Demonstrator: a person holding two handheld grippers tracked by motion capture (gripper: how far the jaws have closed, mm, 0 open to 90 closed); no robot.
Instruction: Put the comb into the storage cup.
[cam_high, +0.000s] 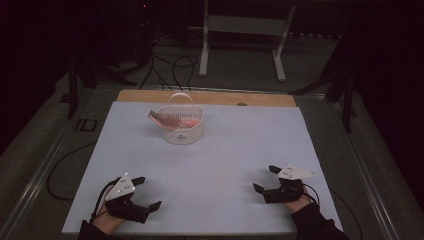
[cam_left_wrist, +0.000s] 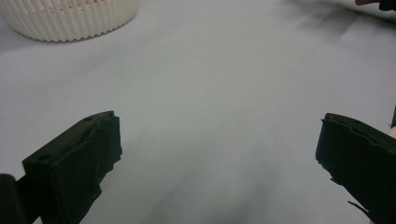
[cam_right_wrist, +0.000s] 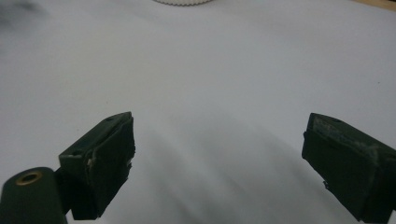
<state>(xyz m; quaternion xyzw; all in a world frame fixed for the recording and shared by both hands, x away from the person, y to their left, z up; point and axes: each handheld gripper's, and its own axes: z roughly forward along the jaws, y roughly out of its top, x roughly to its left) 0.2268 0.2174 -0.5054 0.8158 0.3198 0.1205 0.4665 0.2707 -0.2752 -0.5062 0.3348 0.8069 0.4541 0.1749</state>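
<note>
Both matte black grippers' fingers (cam_left_wrist: 88, 154) spread wide, empty, over smooth white board (cam_high: 225, 150); ribbed basket (cam_high: 183, 131) beyond.

A dim lab: floor cables (cam_high: 170, 67) and a metal stand (cam_high: 243, 30).

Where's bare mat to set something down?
Free: the wide stretch between the left claw and right claw, and the mat right of the basket. Crowded only at the basket, where a comb lies.
</note>
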